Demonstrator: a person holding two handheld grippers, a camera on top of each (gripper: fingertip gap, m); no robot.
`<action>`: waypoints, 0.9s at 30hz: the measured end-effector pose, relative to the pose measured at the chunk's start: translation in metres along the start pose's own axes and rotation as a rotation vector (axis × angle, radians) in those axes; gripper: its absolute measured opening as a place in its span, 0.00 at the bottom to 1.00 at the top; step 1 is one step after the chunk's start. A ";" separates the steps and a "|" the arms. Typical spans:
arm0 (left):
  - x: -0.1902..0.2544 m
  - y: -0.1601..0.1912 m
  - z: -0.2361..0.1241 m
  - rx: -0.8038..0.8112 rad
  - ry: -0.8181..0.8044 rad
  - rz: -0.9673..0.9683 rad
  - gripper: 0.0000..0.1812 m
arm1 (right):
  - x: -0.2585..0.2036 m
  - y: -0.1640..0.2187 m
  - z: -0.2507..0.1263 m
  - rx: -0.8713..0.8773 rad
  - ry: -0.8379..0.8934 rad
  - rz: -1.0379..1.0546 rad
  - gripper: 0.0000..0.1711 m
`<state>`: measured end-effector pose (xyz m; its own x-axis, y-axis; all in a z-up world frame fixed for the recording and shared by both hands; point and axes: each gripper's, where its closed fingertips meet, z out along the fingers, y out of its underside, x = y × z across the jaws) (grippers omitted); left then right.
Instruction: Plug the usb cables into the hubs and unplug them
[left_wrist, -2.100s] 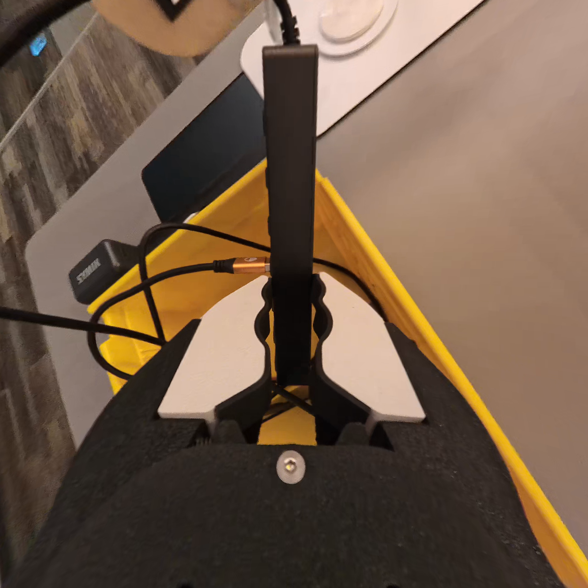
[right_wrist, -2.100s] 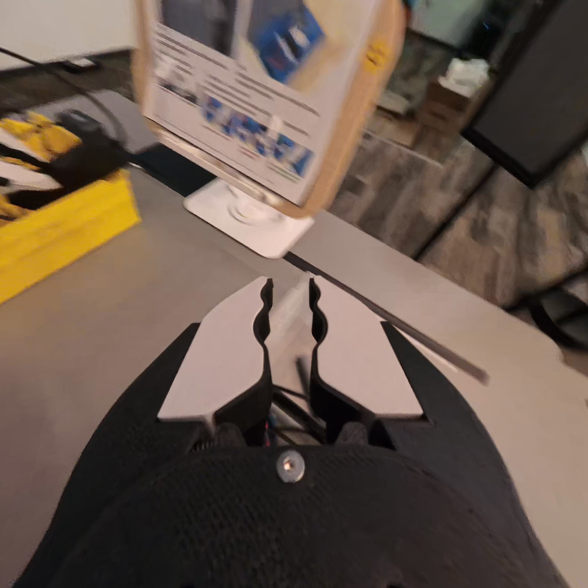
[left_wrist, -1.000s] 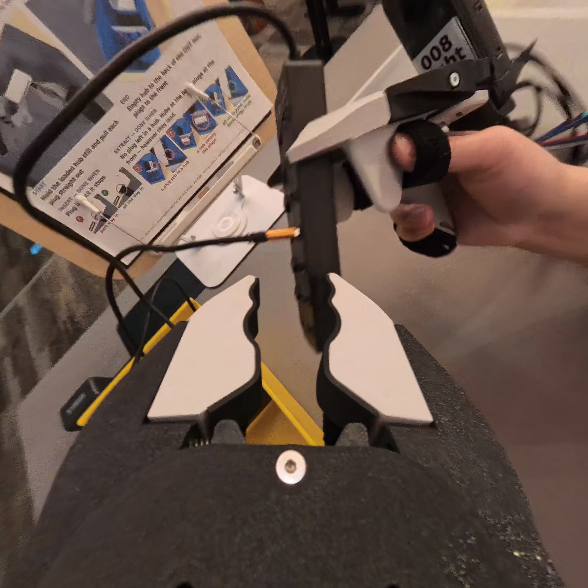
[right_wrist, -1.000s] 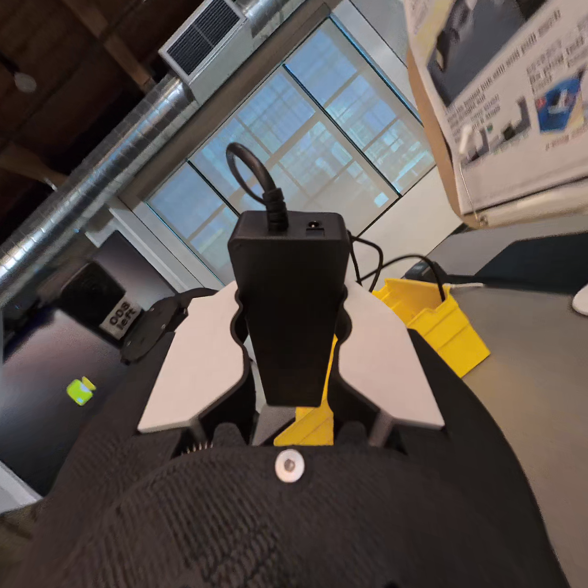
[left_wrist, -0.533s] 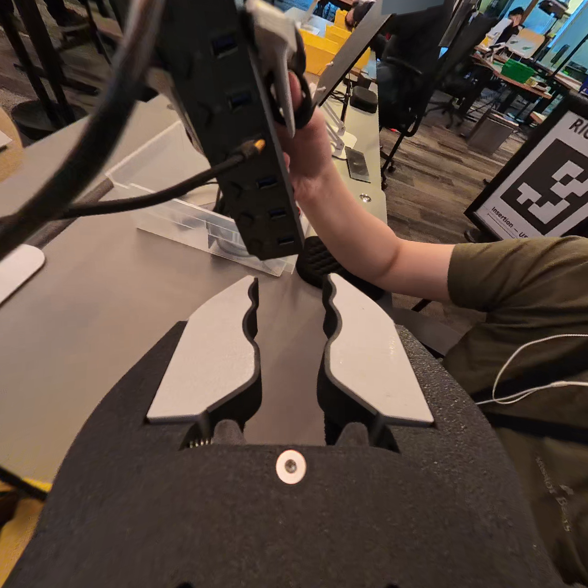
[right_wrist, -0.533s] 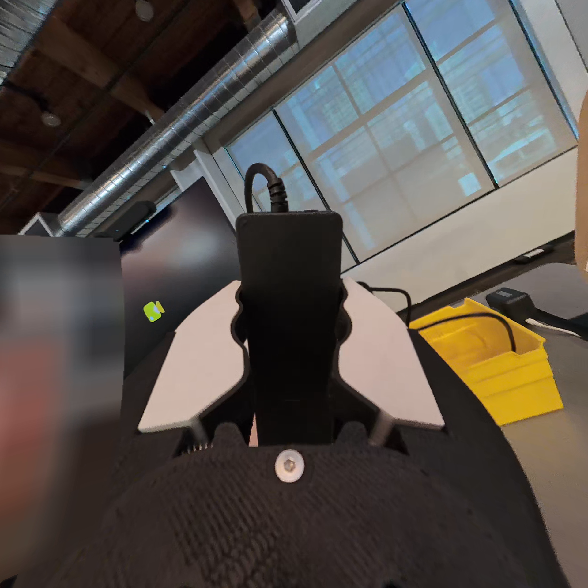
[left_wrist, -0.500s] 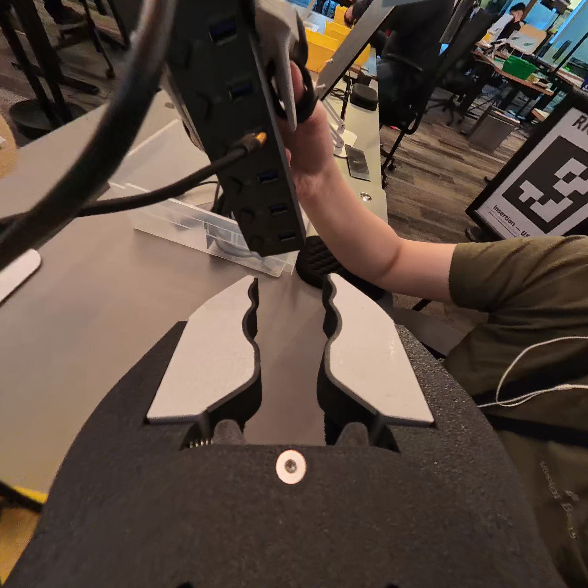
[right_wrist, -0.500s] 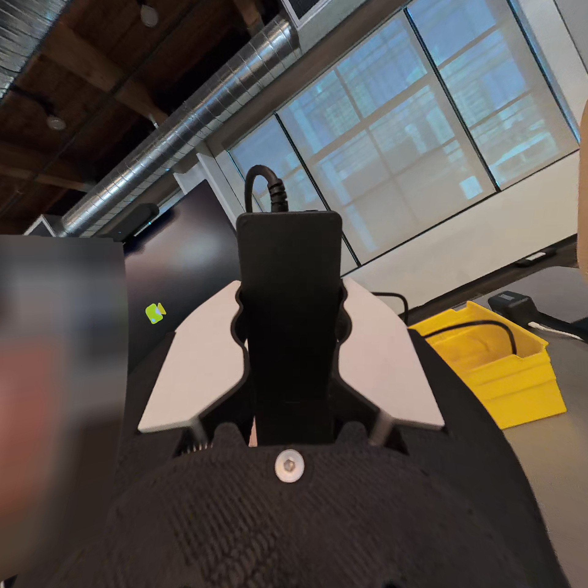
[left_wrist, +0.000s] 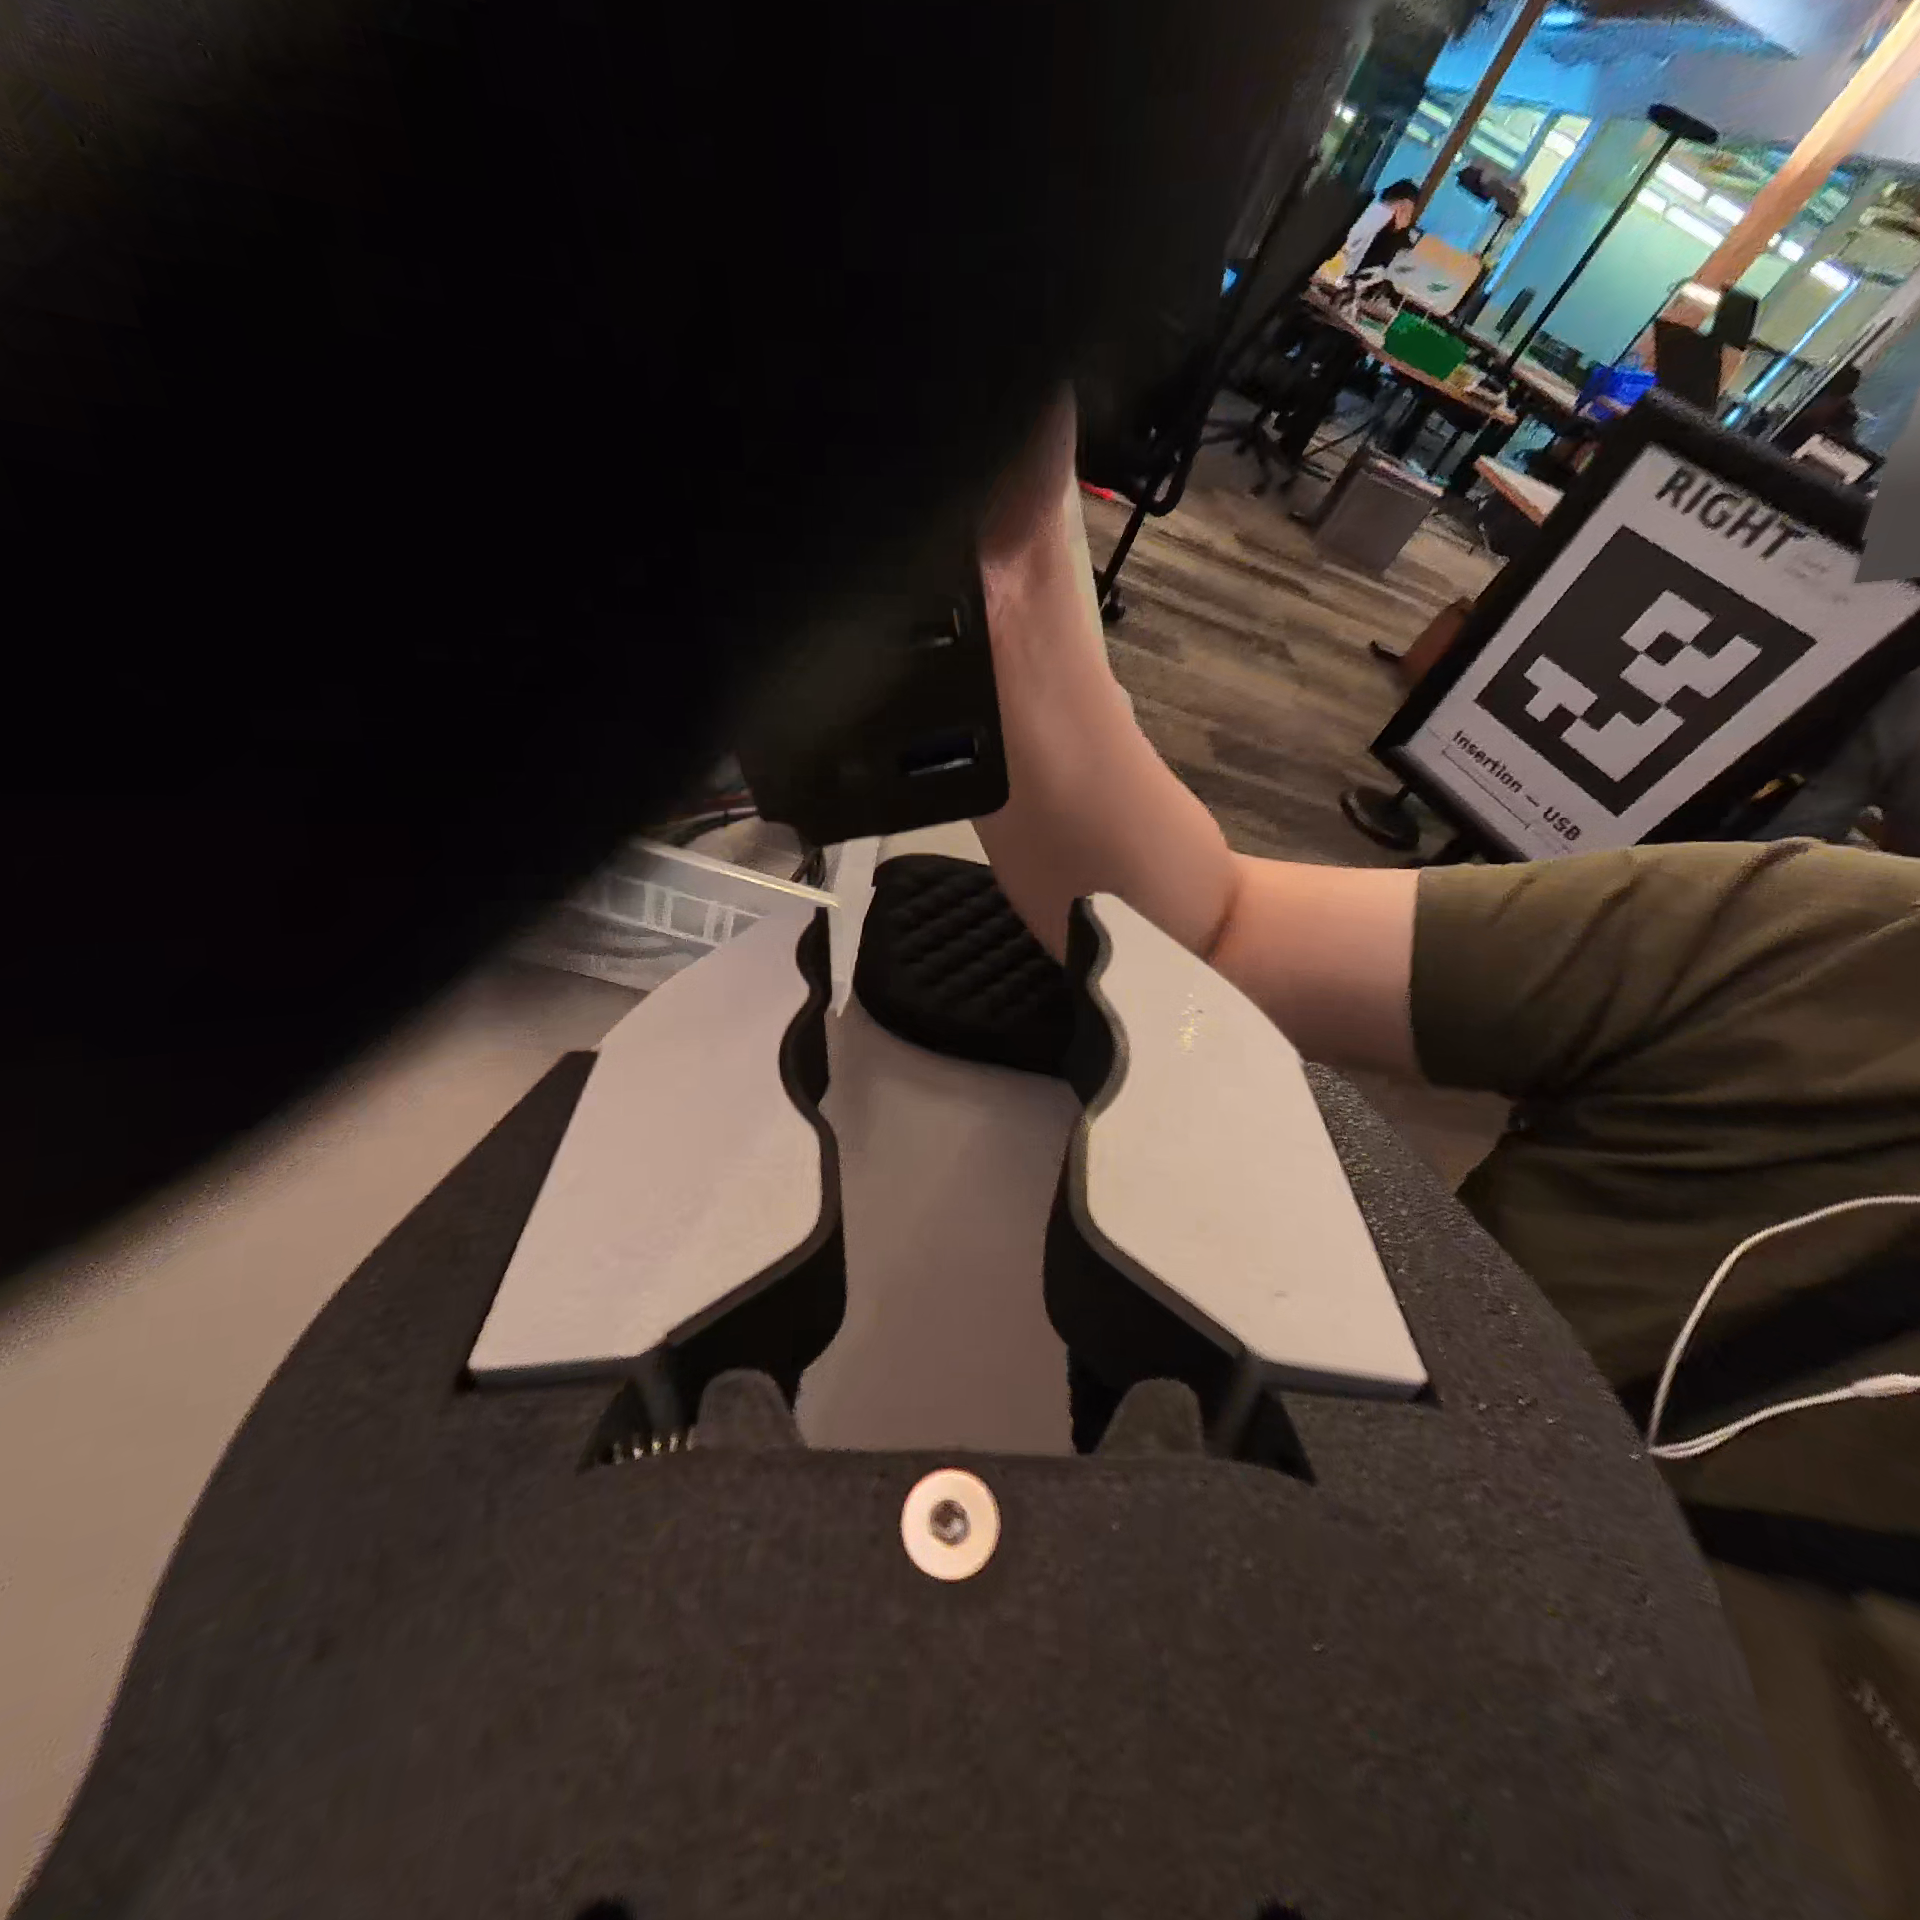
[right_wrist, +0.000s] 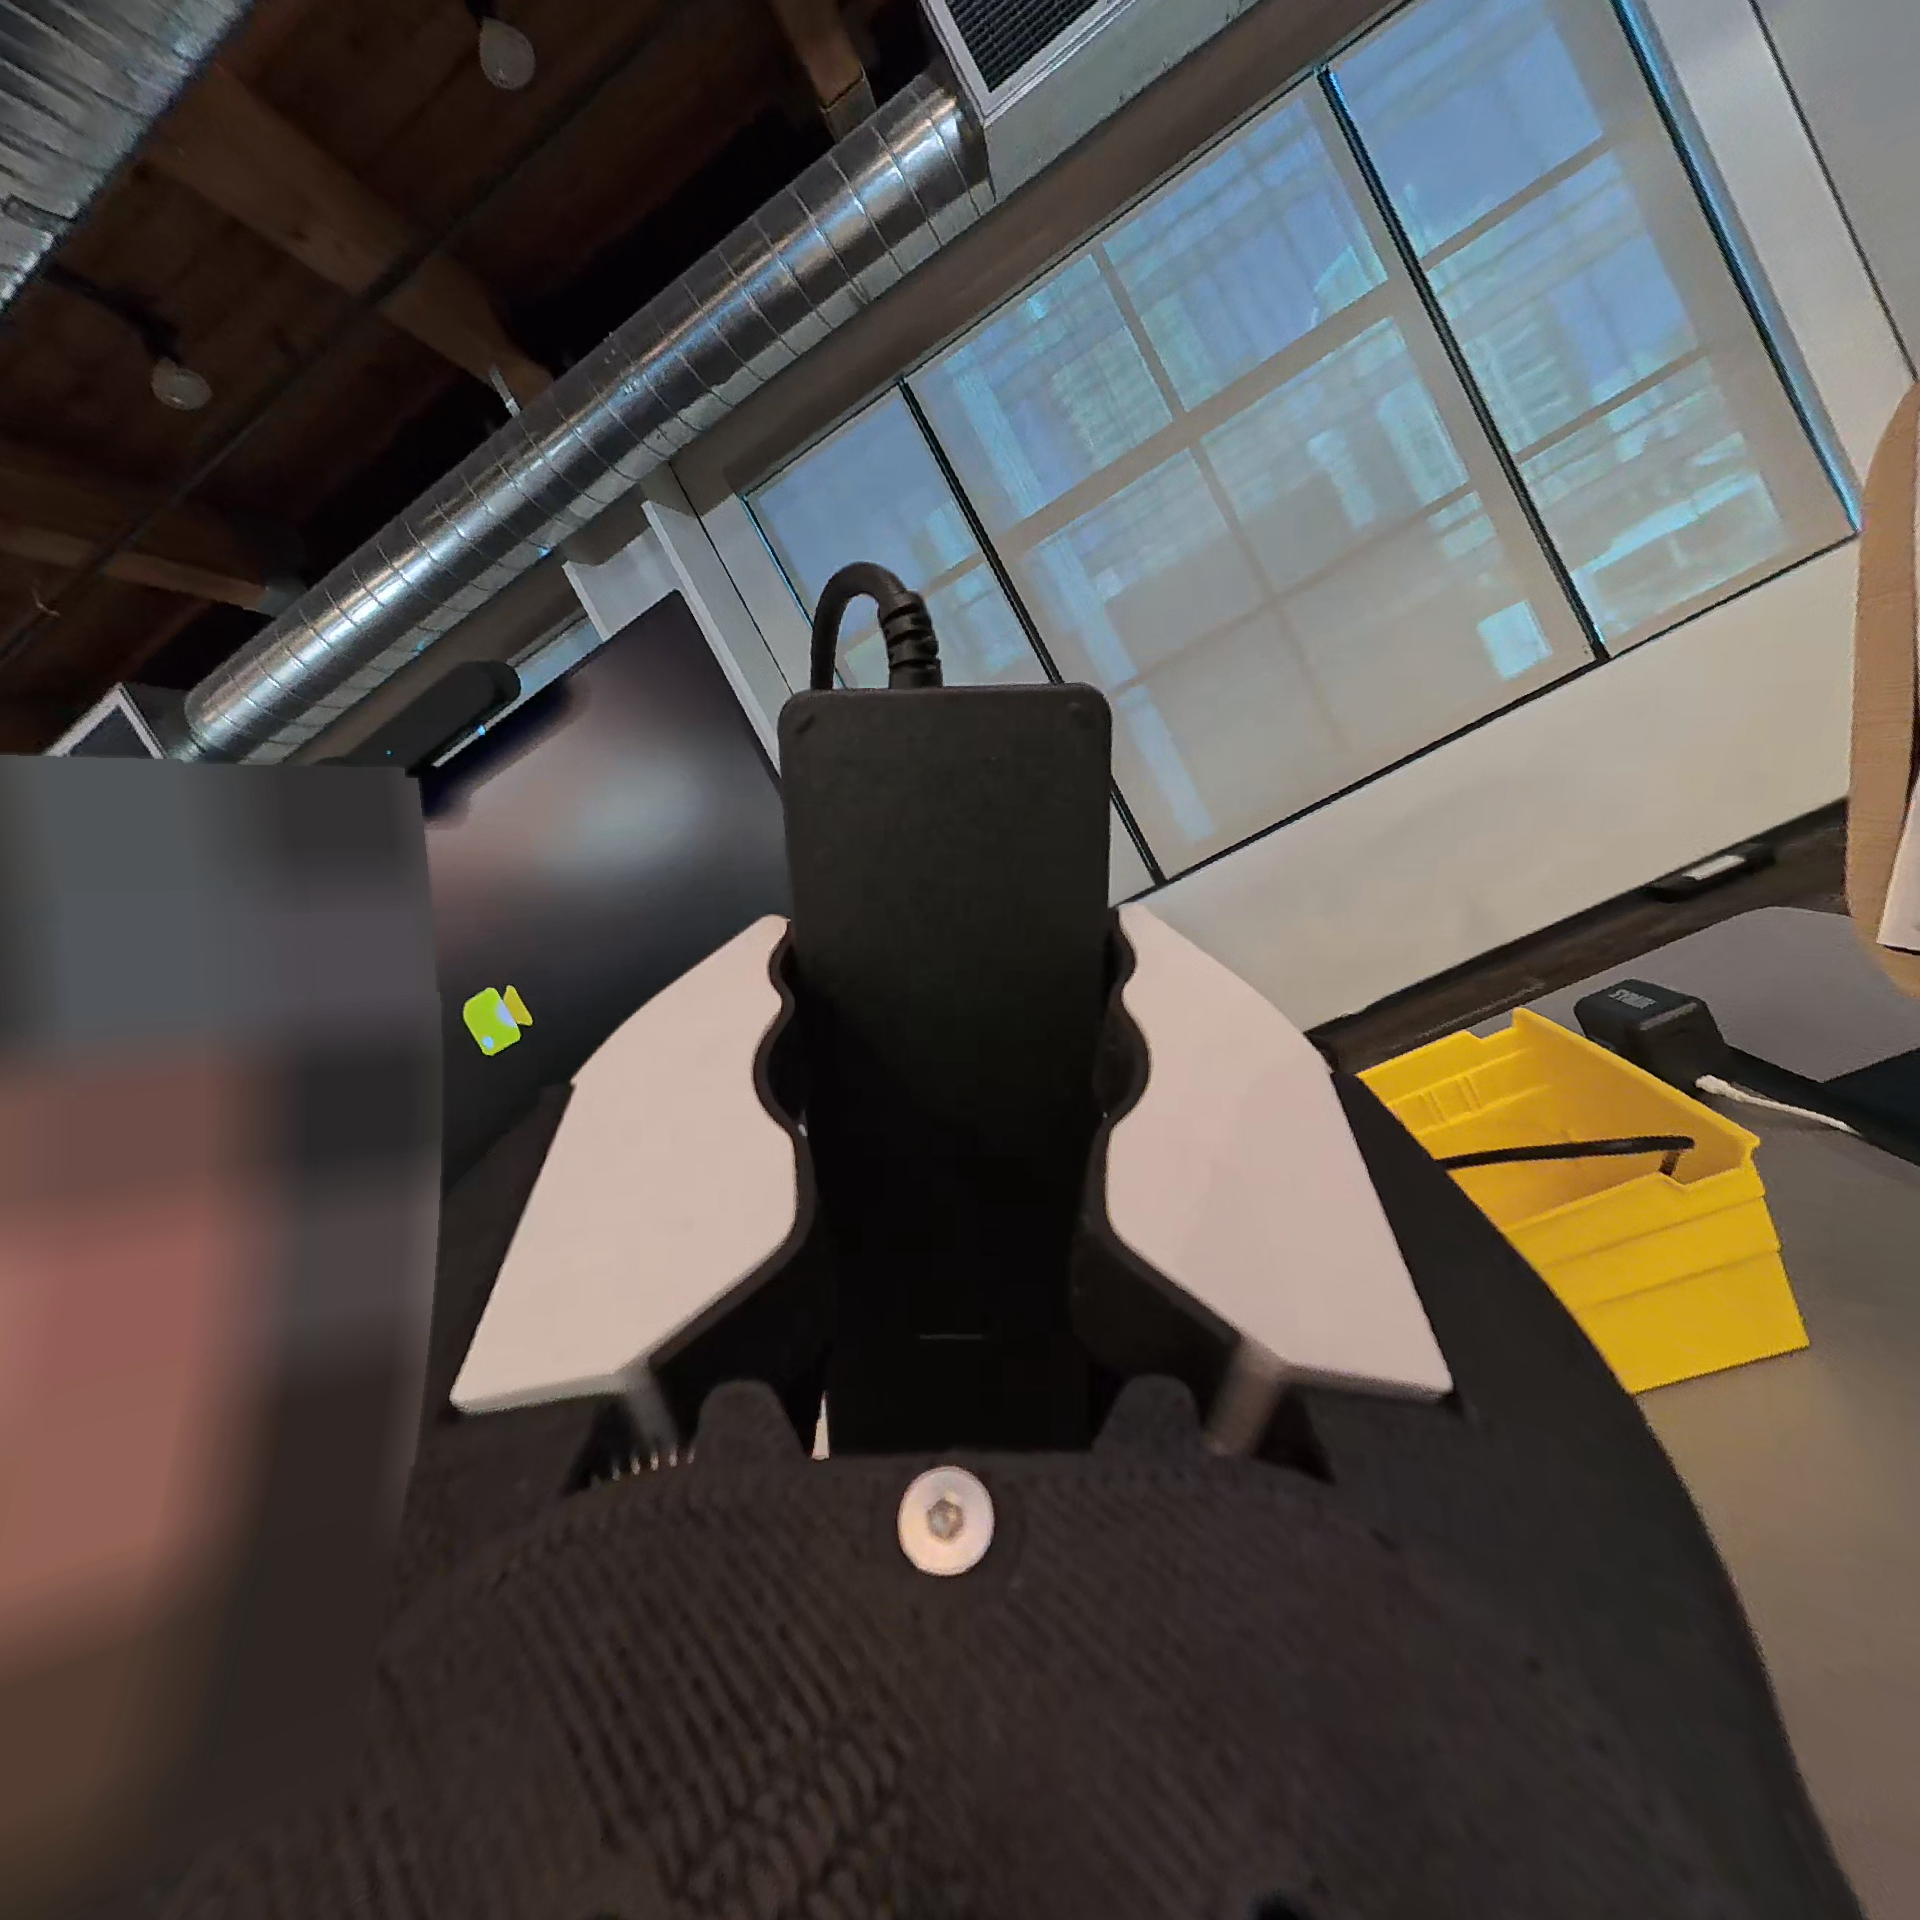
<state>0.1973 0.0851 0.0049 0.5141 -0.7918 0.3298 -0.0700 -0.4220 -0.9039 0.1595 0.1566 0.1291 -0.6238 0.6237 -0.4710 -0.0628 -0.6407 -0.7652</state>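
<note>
Right wrist view is looking upward at a ceiling duct (right_wrist: 582, 457) and a large window (right_wrist: 1299, 457), with the black hub (right_wrist: 940, 997) standing on end between the right gripper (right_wrist: 948, 997) fingers (right_wrist: 644, 1195). Those fingers are pressing against both of the hub's sides, holding it raised off the grey counter (right_wrist: 1829, 1558), its thick cord (right_wrist: 862, 623) curling out of the far end. A yellow bin (right_wrist: 1590, 1226) is sitting on the counter to the right, a thin black cable (right_wrist: 1558, 1151) lying across its inside, and a small black block (right_wrist: 1652, 1013) is resting just behind it.

Left wrist view is being filled at upper left by a dark, blurred mass too close to identify. Below it the hub's lower end (left_wrist: 883, 748) is showing a blue port, beside the person's forearm (left_wrist: 1101, 790). The left gripper (left_wrist: 948, 935) is sitting with its fingers (left_wrist: 675, 1174) parted and nothing between them, the counter (left_wrist: 940, 1195) showing through the gap. A marker sign (left_wrist: 1642, 665) is standing on the floor at right.
</note>
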 end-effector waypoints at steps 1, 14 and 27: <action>-0.003 0.003 0.002 -0.015 -0.018 0.014 0.23 | 0.002 -0.001 -0.002 0.005 0.003 0.008 0.32; 0.002 0.014 -0.032 -0.236 -0.296 0.197 0.17 | 0.023 -0.030 -0.035 0.141 0.100 -0.005 0.32; -0.106 0.038 -0.163 -0.421 -1.013 0.298 0.42 | 0.011 -0.037 -0.040 0.156 0.130 -0.065 0.32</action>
<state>0.0007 0.0809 -0.0205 0.8701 -0.2450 -0.4278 -0.4886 -0.5432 -0.6828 0.1864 0.2053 0.1350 -0.5096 0.7122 -0.4827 -0.2257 -0.6521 -0.7238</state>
